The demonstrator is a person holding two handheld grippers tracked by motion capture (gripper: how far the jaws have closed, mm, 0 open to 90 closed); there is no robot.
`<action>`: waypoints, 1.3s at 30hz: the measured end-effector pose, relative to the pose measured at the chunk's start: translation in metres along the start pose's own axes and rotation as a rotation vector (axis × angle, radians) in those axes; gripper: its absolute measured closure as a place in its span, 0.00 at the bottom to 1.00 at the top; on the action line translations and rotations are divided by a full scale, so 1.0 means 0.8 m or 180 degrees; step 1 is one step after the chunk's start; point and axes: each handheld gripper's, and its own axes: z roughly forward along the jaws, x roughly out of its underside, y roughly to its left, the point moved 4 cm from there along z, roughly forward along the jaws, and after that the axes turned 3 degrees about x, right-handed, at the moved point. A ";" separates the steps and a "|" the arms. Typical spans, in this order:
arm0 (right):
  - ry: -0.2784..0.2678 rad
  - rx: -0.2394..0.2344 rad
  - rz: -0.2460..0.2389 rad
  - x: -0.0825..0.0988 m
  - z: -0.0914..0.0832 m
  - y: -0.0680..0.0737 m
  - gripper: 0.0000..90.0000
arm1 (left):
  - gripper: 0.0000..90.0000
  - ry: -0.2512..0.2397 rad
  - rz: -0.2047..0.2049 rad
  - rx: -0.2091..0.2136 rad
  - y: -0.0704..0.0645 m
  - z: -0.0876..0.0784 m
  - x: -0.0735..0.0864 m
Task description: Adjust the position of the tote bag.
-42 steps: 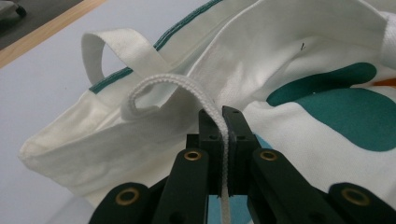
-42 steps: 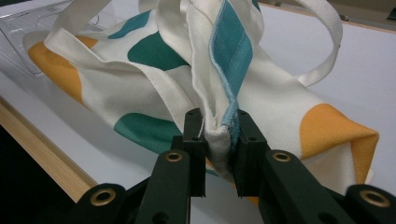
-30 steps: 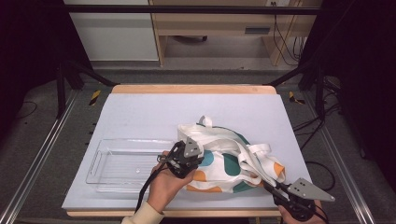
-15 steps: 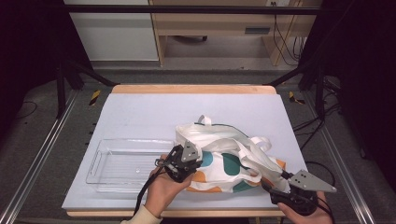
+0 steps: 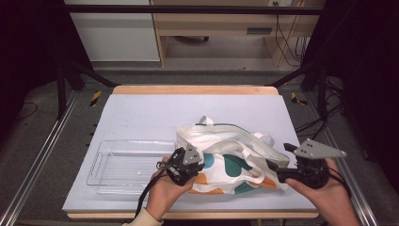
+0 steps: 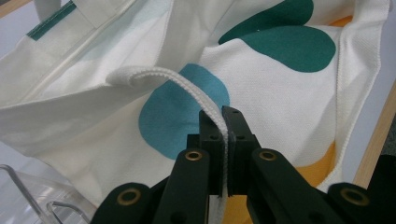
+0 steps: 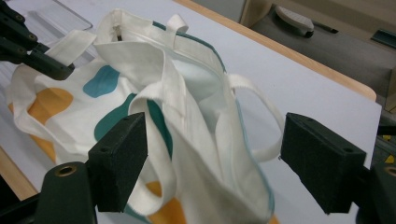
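Left gripper [image 6: 223, 140]: squeezing tight on the bag's strap [image 6: 205, 100].
Right gripper [image 5: 277, 172]: jaws have just been opening wide, holding nothing.
Bag [image 5: 235, 160]: lying between both grippers, beside the tray [image 5: 101, 157].

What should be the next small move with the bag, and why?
Probably bring the right gripper onto the near rim of the tote bag and close. Its jaws have just been opening and stand apart above the bag's mouth, while the left gripper is shut on a strap.
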 end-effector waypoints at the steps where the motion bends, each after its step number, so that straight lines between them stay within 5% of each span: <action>1: 0.0041 0.0002 -0.0033 -0.008 0.006 -0.002 0.27 | 0.98 0.0000 0.0000 0.0000 0.000 0.000 0.000; 5: 0.0203 -0.0045 -0.0225 -0.034 0.027 -0.004 0.31 | 0.98 -0.0009 -0.0005 0.0017 -0.002 -0.001 0.002; 9: 0.0406 -0.0106 -0.0411 -0.071 0.074 -0.005 0.41 | 0.98 -0.0020 -0.0001 0.0027 -0.002 -0.001 0.002; 12: 0.0479 -0.0135 -0.0391 -0.083 0.104 -0.008 0.49 | 0.98 -0.0018 0.0007 0.0032 -0.003 -0.001 0.003; 21: 0.0940 -0.0064 -0.0299 -0.073 0.170 -0.017 0.61 | 0.98 -0.0026 0.0007 0.0052 -0.005 -0.004 0.008; 22: 0.1038 -0.0061 -0.0297 -0.066 0.177 -0.017 0.69 | 0.98 -0.0027 0.0007 0.0067 -0.006 -0.006 0.009; 28: 0.1033 -0.0071 -0.0322 -0.052 0.168 -0.008 0.94 | 0.98 -0.0045 -0.0006 0.0068 -0.008 -0.010 0.013; 39: 0.0541 -0.0169 -0.0248 -0.048 0.110 0.028 0.98 | 0.97 -0.0111 -0.0018 0.0084 -0.014 -0.018 0.016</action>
